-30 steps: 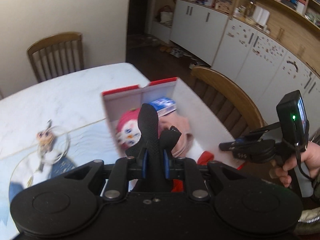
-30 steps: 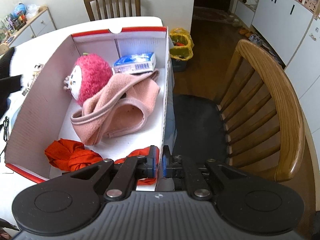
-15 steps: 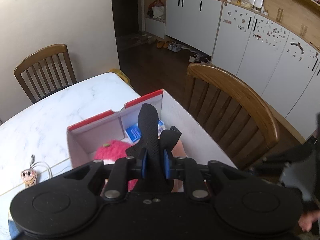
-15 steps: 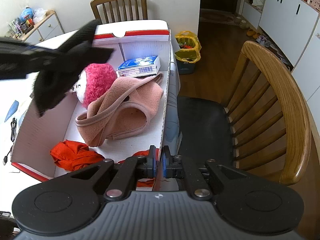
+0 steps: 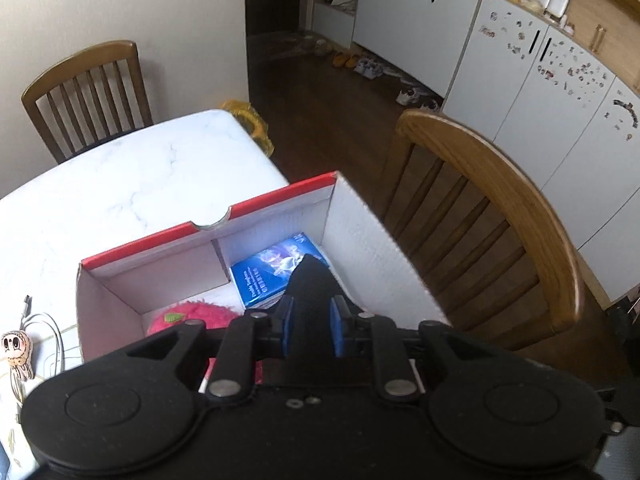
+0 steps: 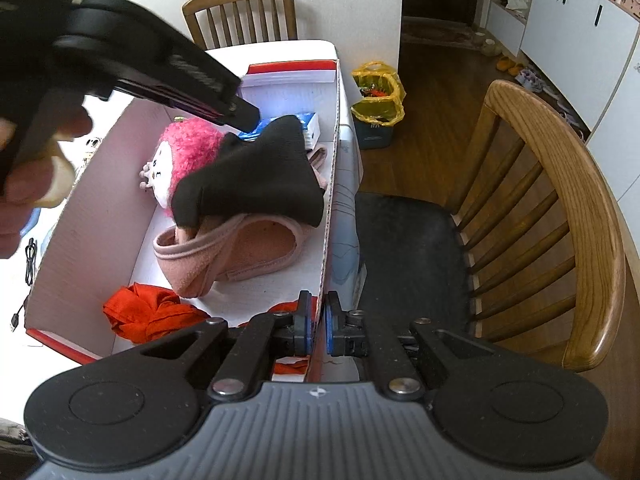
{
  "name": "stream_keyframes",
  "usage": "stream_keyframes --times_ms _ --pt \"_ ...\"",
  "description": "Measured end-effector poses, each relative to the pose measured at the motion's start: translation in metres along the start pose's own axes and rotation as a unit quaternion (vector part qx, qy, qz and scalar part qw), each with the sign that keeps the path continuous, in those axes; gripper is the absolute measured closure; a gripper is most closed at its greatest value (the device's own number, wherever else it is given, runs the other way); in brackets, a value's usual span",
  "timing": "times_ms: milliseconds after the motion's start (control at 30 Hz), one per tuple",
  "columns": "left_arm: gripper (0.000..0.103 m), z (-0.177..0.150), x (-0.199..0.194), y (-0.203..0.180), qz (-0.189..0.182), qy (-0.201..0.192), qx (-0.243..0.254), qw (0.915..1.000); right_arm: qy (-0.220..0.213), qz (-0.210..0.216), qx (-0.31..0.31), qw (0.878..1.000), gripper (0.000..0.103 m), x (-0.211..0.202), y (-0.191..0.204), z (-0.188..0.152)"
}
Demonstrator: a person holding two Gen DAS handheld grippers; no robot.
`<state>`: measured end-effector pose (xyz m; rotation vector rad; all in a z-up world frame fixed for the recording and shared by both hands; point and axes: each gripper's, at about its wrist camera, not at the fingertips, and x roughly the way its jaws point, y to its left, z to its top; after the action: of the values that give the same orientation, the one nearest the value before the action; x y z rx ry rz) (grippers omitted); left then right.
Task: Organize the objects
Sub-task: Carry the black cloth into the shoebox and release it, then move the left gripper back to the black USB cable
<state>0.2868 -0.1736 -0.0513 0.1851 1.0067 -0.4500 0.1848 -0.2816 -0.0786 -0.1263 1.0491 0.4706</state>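
Now left hand-held gripper [image 5: 310, 330] jaws just easing apart around black glove [image 6: 256, 172] above box [image 6: 100, 184], right hand-held gripper [image 6: 316, 326] clamped on box's wall.

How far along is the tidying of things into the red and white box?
Already in the box: pink plush toy, blue packet, pink fleece, orange cloth. In hand: the left gripper holds a black glove over the box; its jaws have just been opening. The right gripper pinches the box wall. Left: a cable and charm on the table.
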Motion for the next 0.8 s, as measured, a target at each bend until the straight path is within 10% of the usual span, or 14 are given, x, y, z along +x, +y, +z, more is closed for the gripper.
stream_keyframes --times_ms 800 --pt "0.074 -0.021 -0.039 0.008 -0.010 -0.023 0.001 0.9997 0.001 -0.001 0.002 1.000 0.097 0.002 0.000 0.002"
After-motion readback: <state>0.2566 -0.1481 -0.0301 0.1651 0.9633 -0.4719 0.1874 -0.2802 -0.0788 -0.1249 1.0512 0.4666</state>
